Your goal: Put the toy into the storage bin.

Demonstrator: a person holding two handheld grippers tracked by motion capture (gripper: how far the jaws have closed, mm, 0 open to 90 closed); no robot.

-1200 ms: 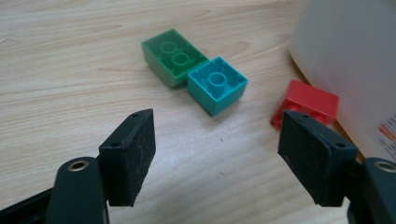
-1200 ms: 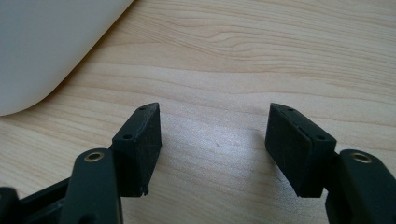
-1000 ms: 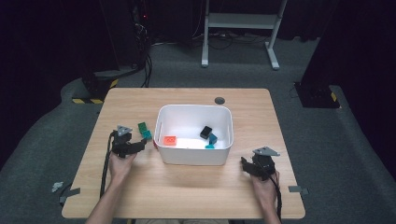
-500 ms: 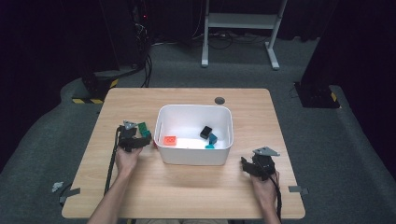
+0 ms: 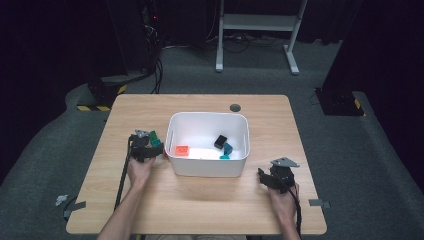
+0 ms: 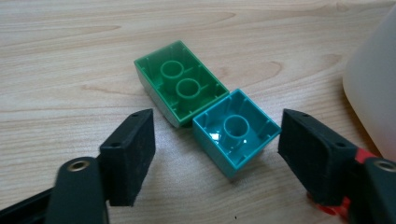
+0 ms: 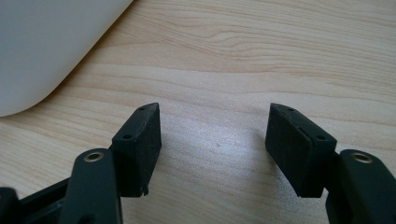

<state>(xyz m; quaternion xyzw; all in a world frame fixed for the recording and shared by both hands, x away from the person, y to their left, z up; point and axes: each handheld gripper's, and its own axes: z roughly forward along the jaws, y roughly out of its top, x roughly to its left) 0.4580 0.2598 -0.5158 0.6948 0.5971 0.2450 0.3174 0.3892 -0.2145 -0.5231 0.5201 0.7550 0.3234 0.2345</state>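
Since earlier, my left gripper has slid down to the teal brick beside the green brick; jaws just closing, not touching. Right gripper idles open, empty.

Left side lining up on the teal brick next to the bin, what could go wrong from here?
1. The teal brick touches the green brick at one corner, so closing may drag or nudge the green one.
2. The left hand-held gripper brackets the teal brick skewed; its jaws have just been closing, pads not touching yet, so it may twist out.
3. The white bin wall stands close to the right jaw; a bump seems possible.
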